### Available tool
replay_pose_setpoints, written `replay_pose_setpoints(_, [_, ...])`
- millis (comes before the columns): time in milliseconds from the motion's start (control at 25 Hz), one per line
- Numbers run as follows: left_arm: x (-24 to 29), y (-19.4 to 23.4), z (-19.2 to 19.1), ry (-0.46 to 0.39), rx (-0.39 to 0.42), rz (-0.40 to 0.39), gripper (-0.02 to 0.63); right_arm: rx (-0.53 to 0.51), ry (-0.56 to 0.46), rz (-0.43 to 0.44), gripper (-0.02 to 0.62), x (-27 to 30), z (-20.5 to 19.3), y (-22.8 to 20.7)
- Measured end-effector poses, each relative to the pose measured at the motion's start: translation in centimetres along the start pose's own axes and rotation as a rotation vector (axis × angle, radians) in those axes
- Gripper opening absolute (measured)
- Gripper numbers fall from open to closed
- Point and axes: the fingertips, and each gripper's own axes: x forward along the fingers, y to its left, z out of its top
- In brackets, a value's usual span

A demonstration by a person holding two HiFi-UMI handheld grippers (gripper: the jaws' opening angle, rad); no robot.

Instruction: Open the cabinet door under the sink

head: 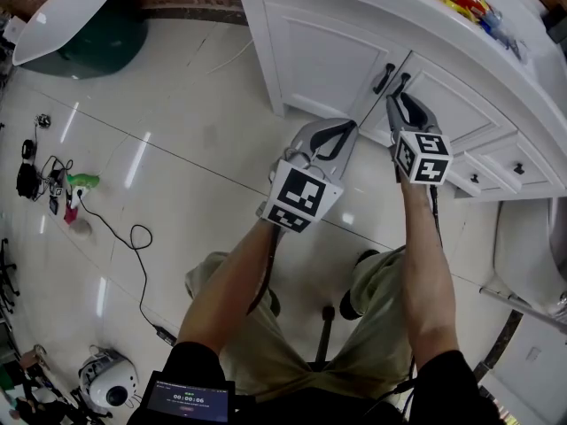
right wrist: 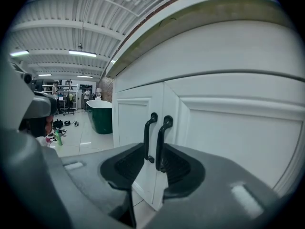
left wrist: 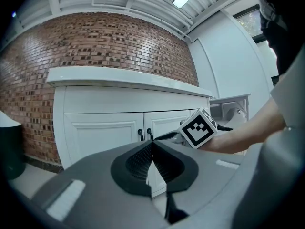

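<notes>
**Nearly there: right tool lines up on the cabinet handles**

Seemingly a reach away from the pull, the right tool [right wrist: 155, 163] is held up to the white cabinet [head: 330, 60] with its jaws spread wide and nothing pinched. Its own view shows the left handle [right wrist: 149, 137] and the right handle [right wrist: 162, 142] standing upright in the gap between the pads. They flank the seam where the two doors [right wrist: 228, 142] meet, toward the upper edge of the panels. The wide spread looks meant to take in one bar before closing. No pad presses on either bar, and which one is the target cannot be told. Both doors sit flush and shut, so the opening has not begun.

The left tool [left wrist: 152, 149] has its jaws pressed together and empty. It hangs back from the cabinet front, beside the right tool and nearer the person, likely because one tool is enough for this pull.

From the head view, the right forearm [head: 425, 255] runs straight ahead from the body to the cabinet's middle seam, with the marker cube [head: 422, 156] on top and the tool tipped slightly down. The left forearm [head: 232, 282] angles inward across bent knees above the tiled floor [head: 177, 166]. Its tool aims at the same seam under the front edge of the surface [head: 532, 69].
</notes>
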Motion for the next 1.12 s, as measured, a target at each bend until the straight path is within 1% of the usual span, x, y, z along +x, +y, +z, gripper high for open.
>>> replay_pose_setpoints(360, [0.1, 0.7, 0.2, -0.007, -0.007, 0.001, 0.017, 0.006, 0.008, -0.003, 0.098, 0.8, -0.2, -0.1])
replay_pose_setpoints(840, [0.2, 1.4, 0.3, -0.014, -0.009, 0.006, 0.017, 0.033, -0.007, -0.008, 0.096, 1.6, 0.1, -0.2])
replay_pose_setpoints(1120, [0.2, 1.4, 0.3, -0.010, -0.008, 0.005, 0.017, 0.047, -0.012, -0.026, 0.049, 1.5, 0.0, -0.7])
